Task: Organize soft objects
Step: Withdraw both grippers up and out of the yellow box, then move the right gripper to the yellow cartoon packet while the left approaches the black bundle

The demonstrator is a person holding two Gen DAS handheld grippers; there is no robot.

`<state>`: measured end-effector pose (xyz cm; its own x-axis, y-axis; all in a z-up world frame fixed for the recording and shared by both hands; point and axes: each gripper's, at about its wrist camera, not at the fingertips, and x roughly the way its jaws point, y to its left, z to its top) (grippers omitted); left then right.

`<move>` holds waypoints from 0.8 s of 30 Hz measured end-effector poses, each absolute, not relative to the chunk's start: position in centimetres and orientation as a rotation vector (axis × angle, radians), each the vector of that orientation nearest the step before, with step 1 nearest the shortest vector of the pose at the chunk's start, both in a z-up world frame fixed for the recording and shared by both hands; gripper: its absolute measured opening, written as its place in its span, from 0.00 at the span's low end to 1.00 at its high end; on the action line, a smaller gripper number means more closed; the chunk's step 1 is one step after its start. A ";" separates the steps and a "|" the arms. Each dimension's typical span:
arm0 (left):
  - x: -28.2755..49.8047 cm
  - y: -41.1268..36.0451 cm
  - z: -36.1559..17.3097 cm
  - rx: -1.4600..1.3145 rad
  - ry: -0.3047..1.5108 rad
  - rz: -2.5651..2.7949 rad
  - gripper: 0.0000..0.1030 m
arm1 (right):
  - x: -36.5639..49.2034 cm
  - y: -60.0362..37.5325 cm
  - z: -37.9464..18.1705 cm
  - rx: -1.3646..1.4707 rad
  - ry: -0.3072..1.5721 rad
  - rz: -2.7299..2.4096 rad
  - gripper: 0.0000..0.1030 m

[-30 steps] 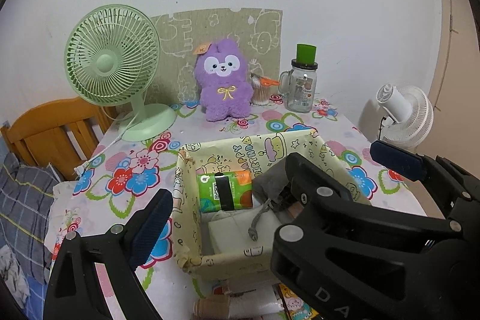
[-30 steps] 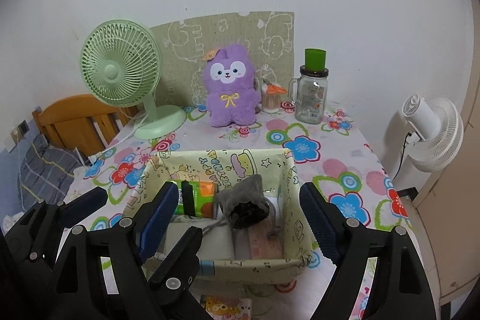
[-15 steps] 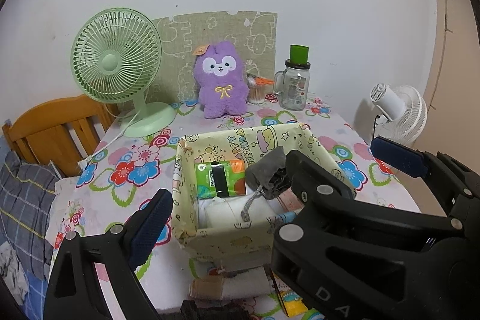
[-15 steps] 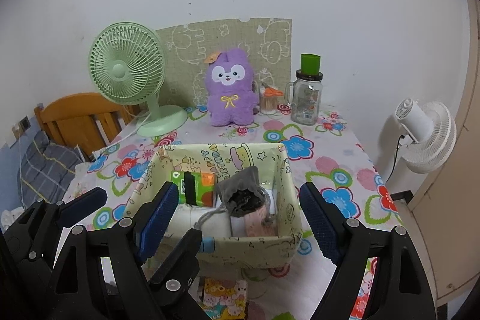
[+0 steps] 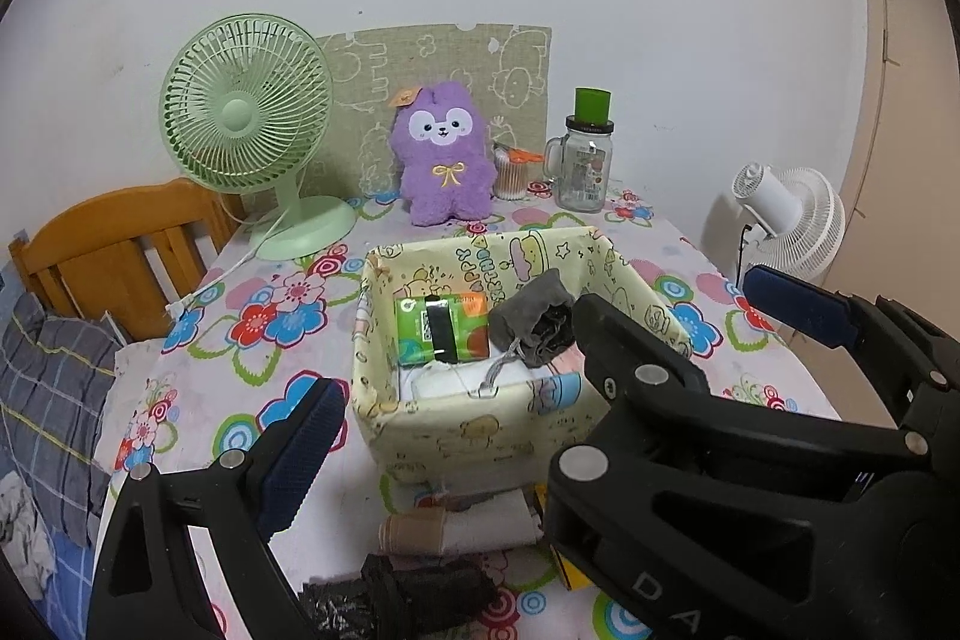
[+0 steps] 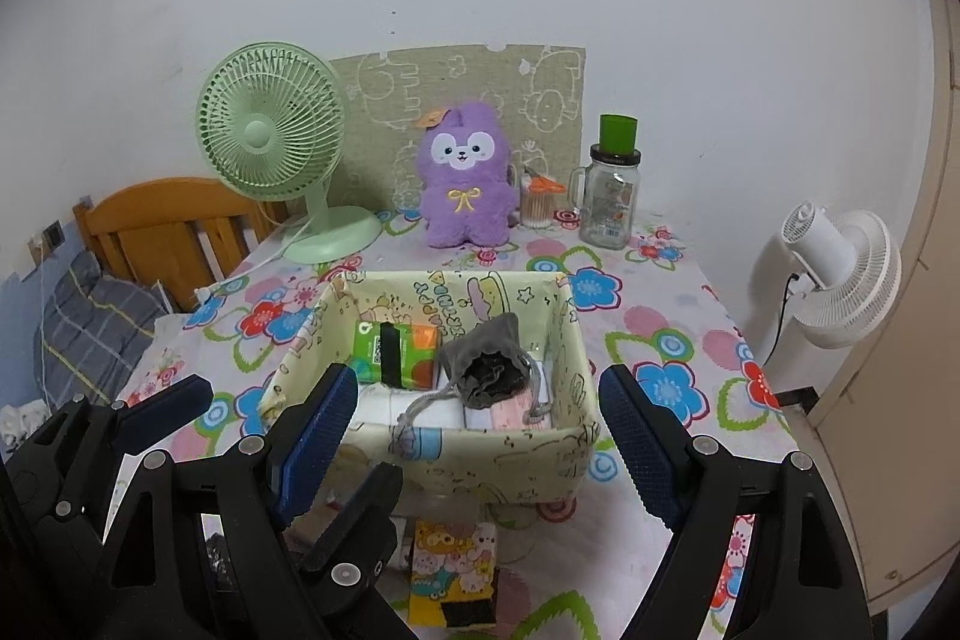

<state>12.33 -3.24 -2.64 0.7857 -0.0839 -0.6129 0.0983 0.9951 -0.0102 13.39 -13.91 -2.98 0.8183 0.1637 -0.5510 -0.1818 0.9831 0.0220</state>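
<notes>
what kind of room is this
Most likely a bedroom or small living space at home: a table with a floral cloth stands against a wall, with a plush toy and desk fan on it, beside a wooden bed frame.

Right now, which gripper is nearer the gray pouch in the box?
Right. The right gripper faces the box front, pouch just ahead of its open jaws; the left gripper sits off the box's left corner.
</notes>
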 end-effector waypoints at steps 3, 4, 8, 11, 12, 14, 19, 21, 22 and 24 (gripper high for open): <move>11.7 -3.2 -2.8 0.023 0.660 -0.096 0.94 | 12.9 -13.8 -3.2 -0.036 0.584 0.186 0.83; 11.6 -3.1 -2.9 0.023 0.662 -0.095 0.94 | 12.7 -13.8 -3.2 -0.038 0.587 0.186 0.83; 11.0 -3.0 -3.1 0.021 0.665 -0.094 0.94 | 11.9 -13.6 -3.5 -0.042 0.588 0.187 0.83; 10.3 -3.0 -3.2 0.021 0.662 -0.096 0.94 | 11.4 -13.6 -3.5 -0.045 0.586 0.184 0.83; 10.1 -3.0 -3.2 0.022 0.661 -0.098 0.94 | 11.1 -13.5 -3.5 -0.048 0.586 0.182 0.83; 9.7 -3.0 -3.2 0.028 0.657 -0.105 0.95 | 10.6 -13.4 -3.6 -0.055 0.583 0.177 0.83; 8.8 -3.0 -3.6 0.040 0.659 -0.112 0.95 | 9.8 -13.3 -4.1 -0.054 0.592 0.180 0.83; 8.5 -2.9 -3.8 0.037 0.666 -0.113 0.95 | 9.5 -13.3 -4.5 -0.054 0.598 0.181 0.83; 8.4 -2.9 -4.0 0.035 0.670 -0.115 0.95 | 9.4 -13.3 -4.6 -0.055 0.600 0.181 0.83; 8.1 -2.8 -4.3 0.033 0.674 -0.114 0.95 | 9.2 -13.3 -5.0 -0.055 0.605 0.182 0.83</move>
<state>8.12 -2.81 -4.34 0.7754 -0.0949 -0.6244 0.1165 0.9932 -0.0063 9.15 -13.27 -4.98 0.8069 0.1534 -0.5705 -0.1859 0.9826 0.0014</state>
